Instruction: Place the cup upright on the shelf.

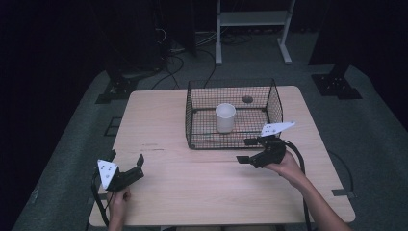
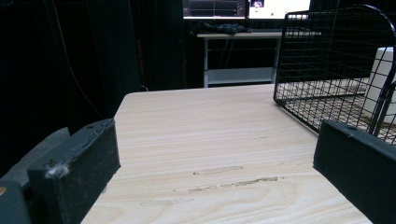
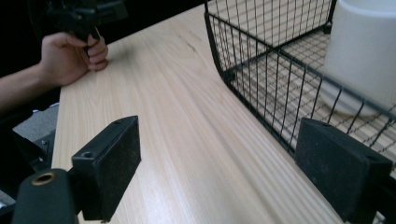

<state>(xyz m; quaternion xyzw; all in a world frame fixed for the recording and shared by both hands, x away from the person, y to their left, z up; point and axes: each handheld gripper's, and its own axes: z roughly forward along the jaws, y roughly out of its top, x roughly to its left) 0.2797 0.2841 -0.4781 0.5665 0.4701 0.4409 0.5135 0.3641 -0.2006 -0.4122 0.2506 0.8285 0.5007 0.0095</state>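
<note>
- Bench [image 1: 192,183]: light wood, scuff marks near centre.
- Wire basket [image 1: 234,113]: sat at 12 o'clock on the bench, upright.
- White cup [image 1: 225,117]: stood upright inside the basket, near its middle.
- Right tongs [image 1: 246,150]: at 3 o'clock, just outside the basket's near wall, jaws apart, nothing between them.
- Left tongs [image 1: 127,162]: at 8 o'clock, well apart from the basket, released, holding nothing.

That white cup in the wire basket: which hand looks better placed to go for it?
Probably the right. The right hand-held gripper sits beside the wire basket's front corner, jaws open and empty, with the white cup close by. The left hand-held gripper rests farther off, near the table's front-left edge.
</note>
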